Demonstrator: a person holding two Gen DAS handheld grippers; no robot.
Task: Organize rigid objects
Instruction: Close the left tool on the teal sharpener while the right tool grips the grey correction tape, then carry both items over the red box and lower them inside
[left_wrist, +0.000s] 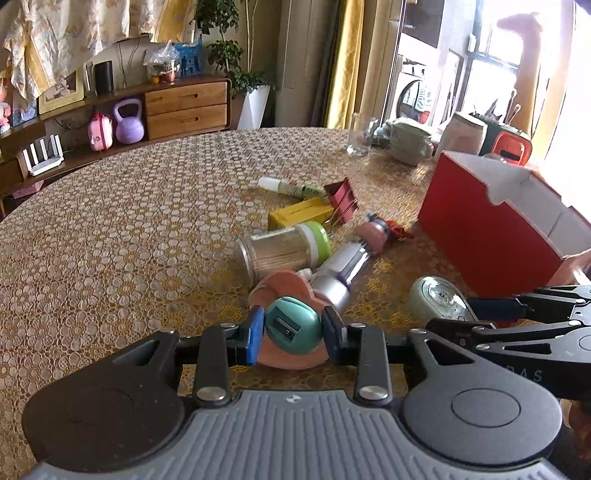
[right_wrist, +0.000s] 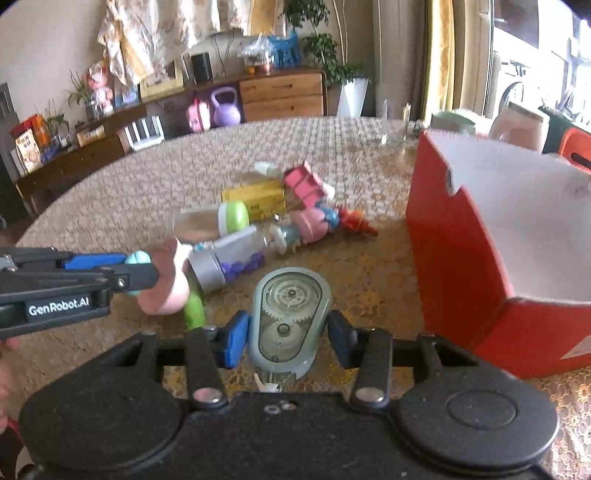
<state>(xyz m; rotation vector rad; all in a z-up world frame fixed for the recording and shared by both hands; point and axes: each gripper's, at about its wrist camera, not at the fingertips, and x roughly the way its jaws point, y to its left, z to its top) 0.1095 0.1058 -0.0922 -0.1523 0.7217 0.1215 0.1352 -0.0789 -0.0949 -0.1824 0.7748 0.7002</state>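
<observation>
Left gripper (left_wrist: 293, 334) clamps a sharpener (left_wrist: 291, 330) (light, stiff plastic); right gripper (right_wrist: 288, 338) straddles a slick tape dispenser (right_wrist: 288, 317), jaws flanking its flat sides, contact unclear; box (right_wrist: 461, 258) at two o'clock.

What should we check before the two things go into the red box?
1. Left gripper holds the sharpener: ok.
2. Right gripper holds the tape roller: ok, though the jaws look only just closed on it.
3. Red box open at the top: ok.
4. Box empty inside: cannot tell, its floor is hidden.
5. Sharpener clear of the silver bottle: not ok, they sit very close.
</observation>
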